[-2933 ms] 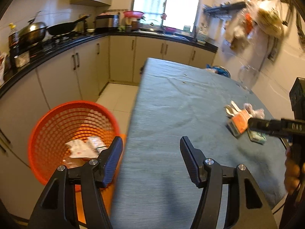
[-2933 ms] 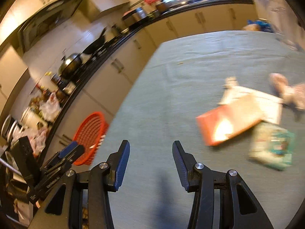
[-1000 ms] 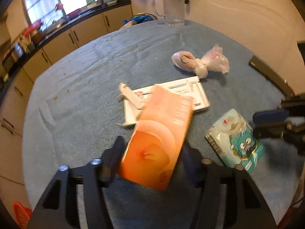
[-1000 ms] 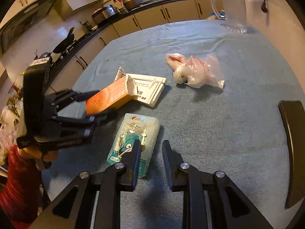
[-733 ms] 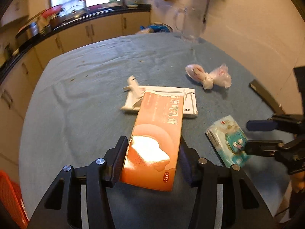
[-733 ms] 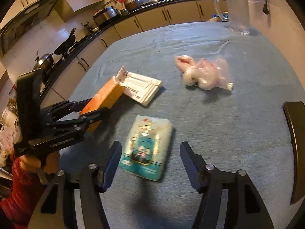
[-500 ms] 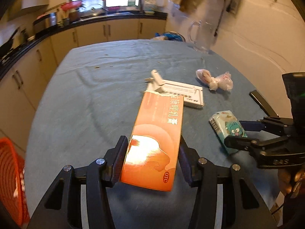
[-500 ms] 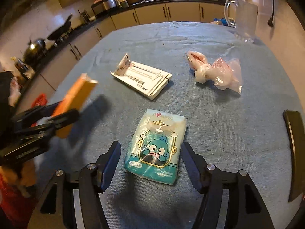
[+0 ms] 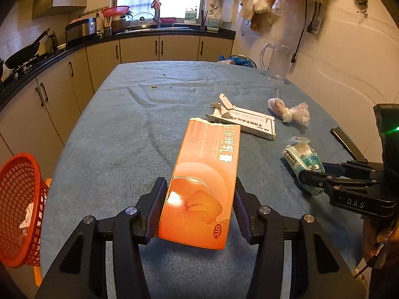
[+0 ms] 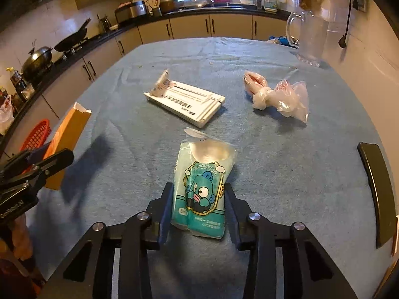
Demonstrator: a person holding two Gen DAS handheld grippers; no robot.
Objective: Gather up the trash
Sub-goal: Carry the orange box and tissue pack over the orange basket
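Left tongs (image 9: 198, 200) clamp the orange carton (image 9: 204, 184) above the tabletop (image 9: 119, 134); right tongs (image 10: 198, 205) clamp the teal tissue pack (image 10: 203, 189). White box (image 10: 184, 101) at 12 o'clock, knotted plastic bag (image 10: 276, 97) at 1 o'clock from the pack.

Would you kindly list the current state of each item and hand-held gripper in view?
Left hand-held gripper: shut on orange cardboard box.
Orange cardboard box: lifted, top end torn open.
Right hand-held gripper: shut on teal cartoon tissue pack.
Teal cartoon tissue pack: gripped, top opened.
White flat carton: lying on table, flap open.
Clear plastic bag: knotted, lying on table.
Orange mesh basket: upright, holding some trash.
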